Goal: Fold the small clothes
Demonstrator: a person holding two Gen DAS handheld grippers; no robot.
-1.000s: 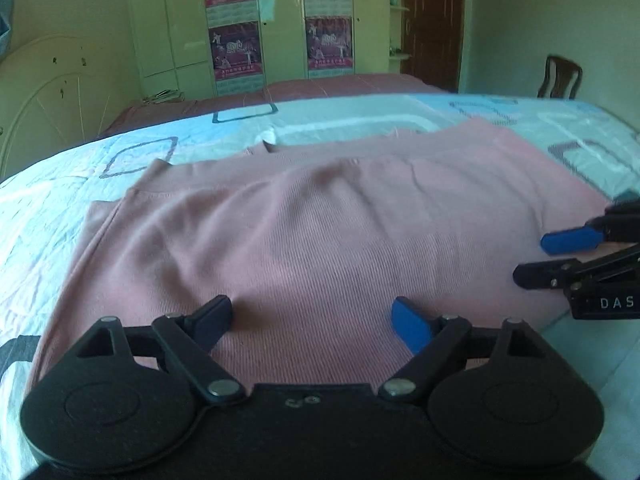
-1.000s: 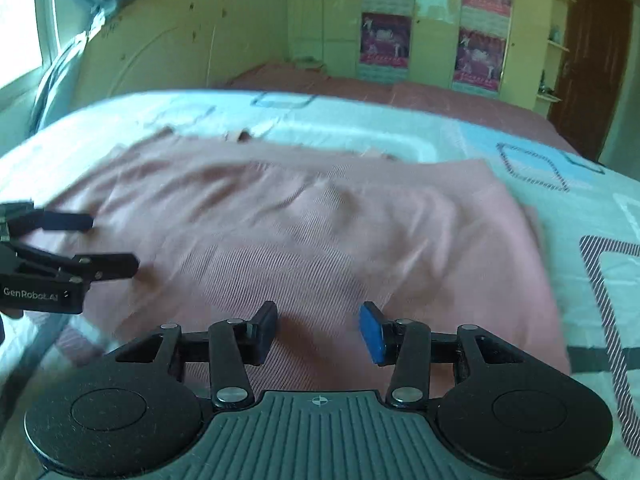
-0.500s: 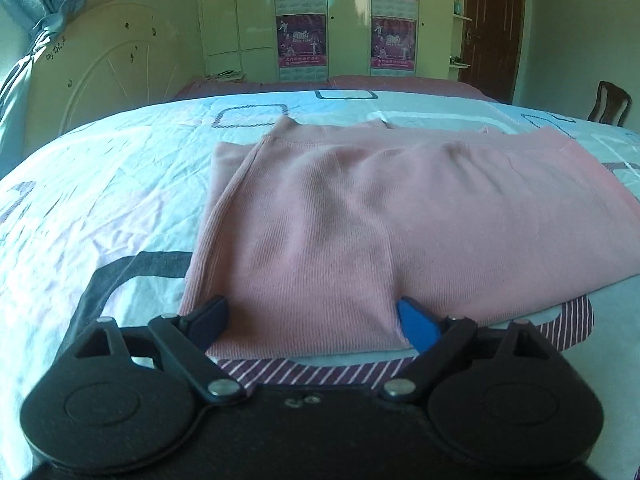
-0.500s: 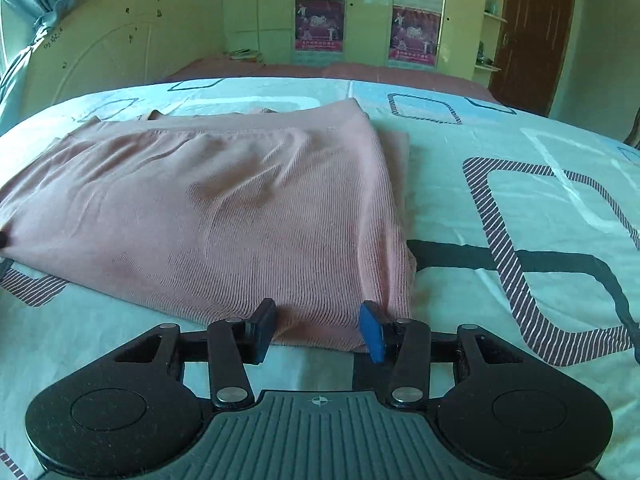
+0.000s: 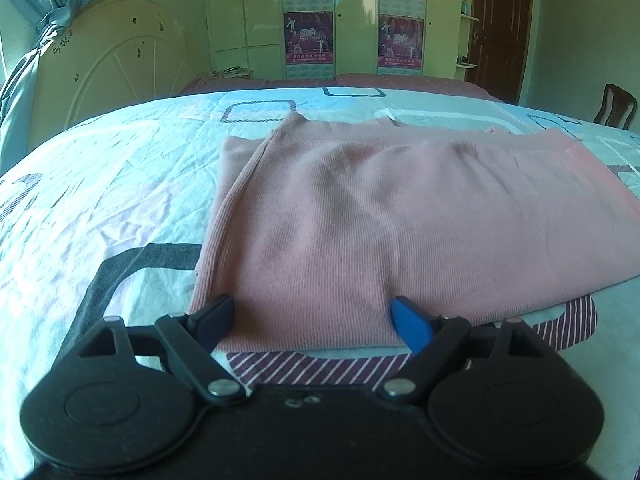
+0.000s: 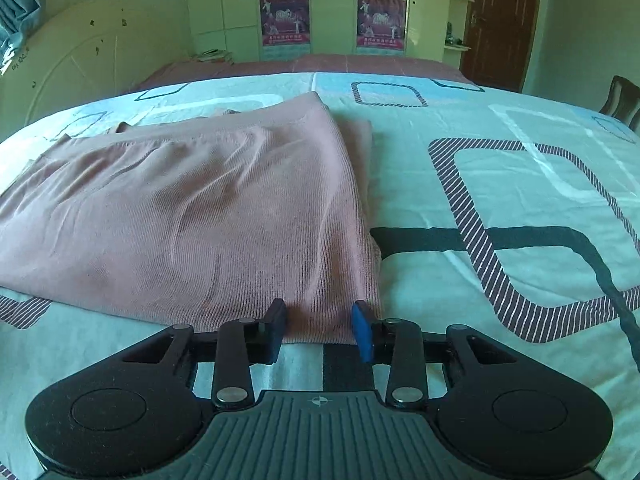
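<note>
L gripper (image 5: 312,320) spread wide at near-left corner of pink garment (image 5: 380,220). R gripper (image 6: 320,326), jaws just narrowing, brackets near-right corner (image 6: 332,312), no clamp yet.

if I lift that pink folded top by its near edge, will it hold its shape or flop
Probably flop: the pink top is thin ribbed knit with soft wrinkles. Its layers lie loose, so they would likely slide apart. It looks light, and should drag easily over the bedsheet.

Home bedroom: bed (image 5: 120,184) with patterned sheet, headboard (image 5: 120,76), wardrobe (image 5: 248,20) with posters, wooden door (image 5: 500,28).
</note>
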